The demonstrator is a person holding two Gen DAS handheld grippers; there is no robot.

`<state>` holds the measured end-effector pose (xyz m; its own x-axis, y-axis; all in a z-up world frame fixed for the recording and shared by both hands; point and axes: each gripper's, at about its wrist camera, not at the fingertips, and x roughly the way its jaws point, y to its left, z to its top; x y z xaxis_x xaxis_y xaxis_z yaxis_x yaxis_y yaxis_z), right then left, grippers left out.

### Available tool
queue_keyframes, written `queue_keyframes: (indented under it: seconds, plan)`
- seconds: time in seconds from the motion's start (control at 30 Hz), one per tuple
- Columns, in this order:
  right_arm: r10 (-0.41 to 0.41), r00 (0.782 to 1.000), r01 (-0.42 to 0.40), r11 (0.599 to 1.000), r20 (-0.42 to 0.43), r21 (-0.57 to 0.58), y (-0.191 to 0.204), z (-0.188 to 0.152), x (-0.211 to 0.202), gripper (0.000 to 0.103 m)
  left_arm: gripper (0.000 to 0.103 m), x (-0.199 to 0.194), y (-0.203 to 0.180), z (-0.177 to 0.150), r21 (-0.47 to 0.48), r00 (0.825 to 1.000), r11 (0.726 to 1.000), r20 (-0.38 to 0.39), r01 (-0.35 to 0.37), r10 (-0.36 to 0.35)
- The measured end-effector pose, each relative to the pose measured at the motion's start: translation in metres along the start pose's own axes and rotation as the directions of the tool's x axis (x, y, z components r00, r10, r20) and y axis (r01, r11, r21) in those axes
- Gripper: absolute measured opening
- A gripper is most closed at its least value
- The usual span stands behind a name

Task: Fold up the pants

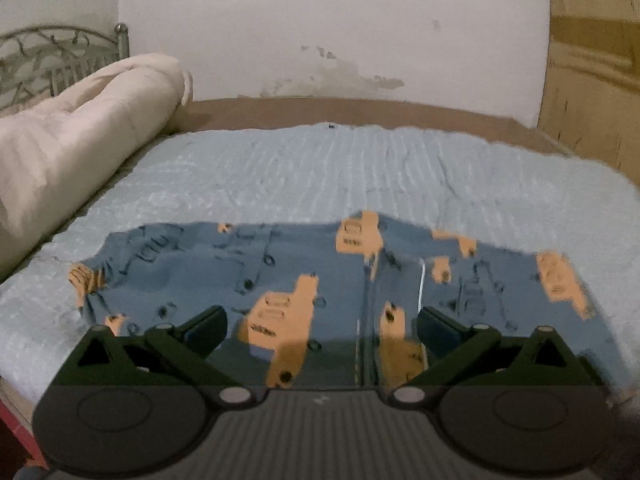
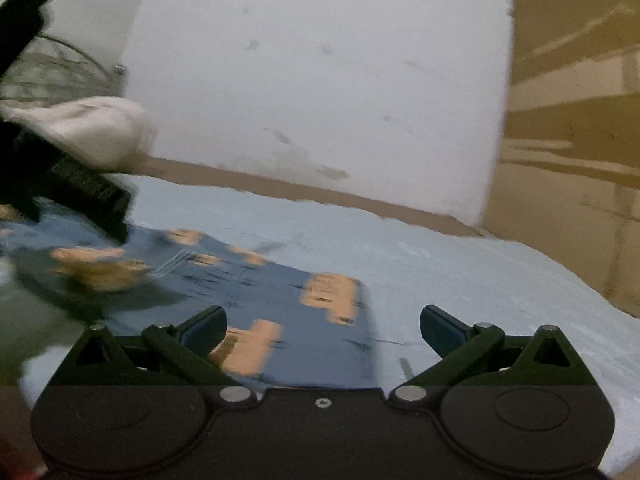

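Pants (image 1: 304, 280), blue with orange blocks, lie flat on a pale blue blanket (image 1: 304, 172) across the bed, already doubled into a broad slab with a seam line running down its middle. Both claws stand released: the left claw (image 1: 322, 326) hangs above the near part of the cloth with nothing between its spread fingers, and the right claw (image 2: 322, 326) hovers over the slab's right end, equally empty. Judging by the compact shape, at least one fold looks finished, while a further fold or two to shrink the bundle probably remains; the blur in the right view leaves the cloth's layers uncertain. The right edge of the pants falls straight and clean just inside the right claw, with bare blanket beyond it running well out to the bed's side. Behind the pants lies a wide stretch of open blanket up to the wall (image 1: 360, 32). A cream rolled quilt (image 1: 80, 120) lines the bed's left side, near the pants' ragged left edge, which narrows the room there.
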<state>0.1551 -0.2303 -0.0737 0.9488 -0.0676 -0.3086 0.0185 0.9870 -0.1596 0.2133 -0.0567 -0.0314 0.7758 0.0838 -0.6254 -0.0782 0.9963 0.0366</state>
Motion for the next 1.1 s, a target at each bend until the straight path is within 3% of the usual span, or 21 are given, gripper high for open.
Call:
queue_keyframes:
  seconds: [0.17, 0.27, 0.37, 0.57, 0.73, 0.93, 1.1]
  plan:
    - [-0.111, 0.991, 0.111, 0.994, -0.076, -0.003, -0.024, -0.016, 0.025, 0.102, 0.103, 0.006, 0.006, -0.020, 0.022, 0.998, 0.998, 0.028, -0.058, 0.058]
    - [-0.120, 0.990, 0.122, 0.992, -0.078, 0.034, -0.042, -0.028, 0.025, 0.102, 0.103, 0.007, 0.020, -0.027, 0.002, 0.999, 1.000, 0.036, -0.001, 0.001]
    - [-0.135, 0.989, 0.137, 0.990, -0.056, 0.031, -0.048, -0.038, 0.021, 0.102, 0.103, 0.007, 0.020, -0.029, 0.034, 0.999, 0.999, 0.051, 0.008, -0.010]
    - [-0.129, 0.991, 0.130, 0.991, -0.032, 0.024, -0.048, -0.032, 0.021, 0.102, 0.102, -0.002, 0.016, -0.009, 0.017, 0.996, 1.000, 0.084, 0.000, -0.001]
    - [-0.069, 0.997, 0.071, 0.994, 0.017, -0.079, -0.043, -0.006, 0.043, 0.102, 0.102, 0.023, -0.001, 0.017, 0.068, 0.993, 0.995, 0.089, -0.078, 0.072]
    - [-0.031, 0.998, 0.020, 0.979, -0.047, -0.202, -0.040, 0.023, 0.105, 0.102, 0.103, 0.055, -0.012, 0.025, 0.100, 0.992, 0.989, 0.069, -0.109, 0.102]
    - [-0.036, 0.980, -0.002, 0.982, -0.198, -0.189, -0.044, 0.022, 0.151, 0.102, 0.103, 0.064, -0.003, 0.017, 0.042, 0.997, 0.996, 0.042, -0.074, 0.072]
